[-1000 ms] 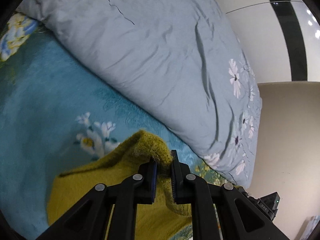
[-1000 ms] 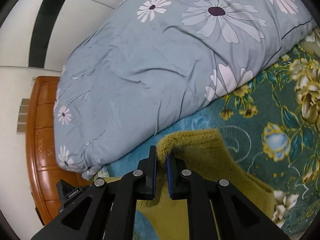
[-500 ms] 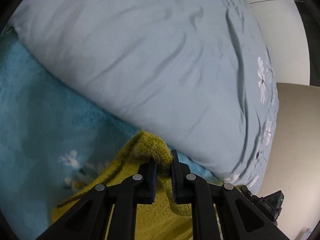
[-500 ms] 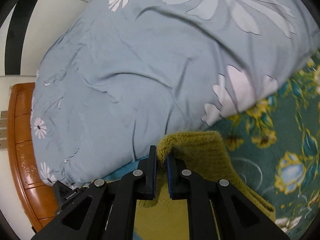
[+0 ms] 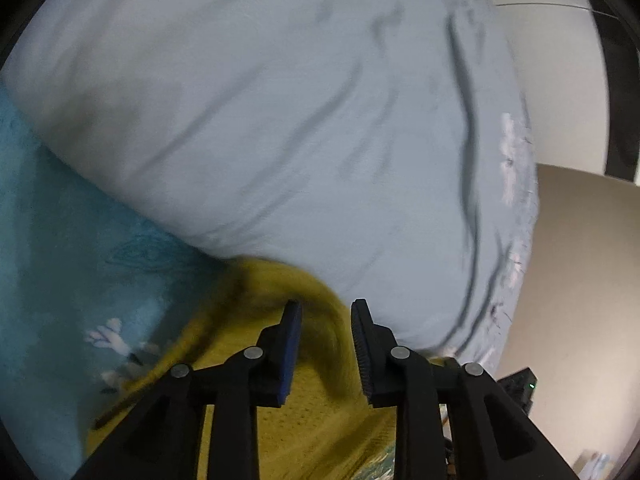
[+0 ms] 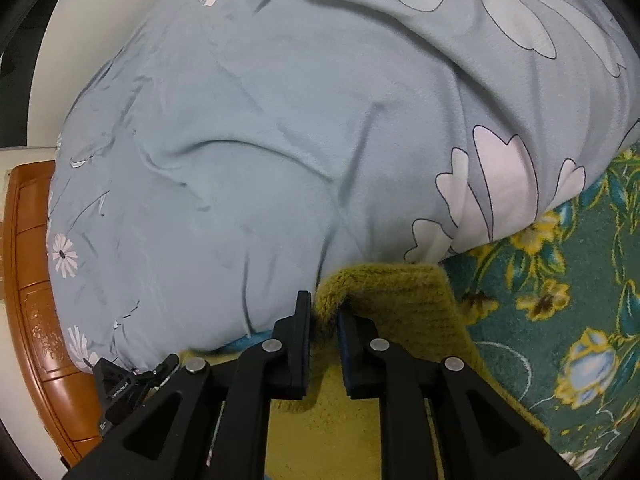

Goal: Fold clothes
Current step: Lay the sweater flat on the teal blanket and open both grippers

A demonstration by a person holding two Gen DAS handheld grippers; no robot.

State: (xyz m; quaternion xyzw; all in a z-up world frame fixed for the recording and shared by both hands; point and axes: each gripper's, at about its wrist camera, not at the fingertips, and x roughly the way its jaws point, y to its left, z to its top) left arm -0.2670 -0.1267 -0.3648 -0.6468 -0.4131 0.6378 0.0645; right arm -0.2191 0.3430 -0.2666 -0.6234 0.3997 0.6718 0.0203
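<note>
Your left gripper [image 5: 326,316] stands parted, fabric loose between its 2 fingers; your right gripper [image 6: 323,312] pinches the yellow sweater [image 6: 416,300] — lying on the floral bedspread [image 6: 560,320] against the grey duvet [image 6: 280,140].

Bedding: grey-blue quilt [image 6: 280,160], white daisy print, bulks far | Bed cover: teal floral blanket [image 6: 560,320], near right | Furniture: brown wooden headboard [image 6: 36,300], far left | Wall: cream wall [image 5: 560,60], far right, black stripe [image 5: 622,120]
</note>
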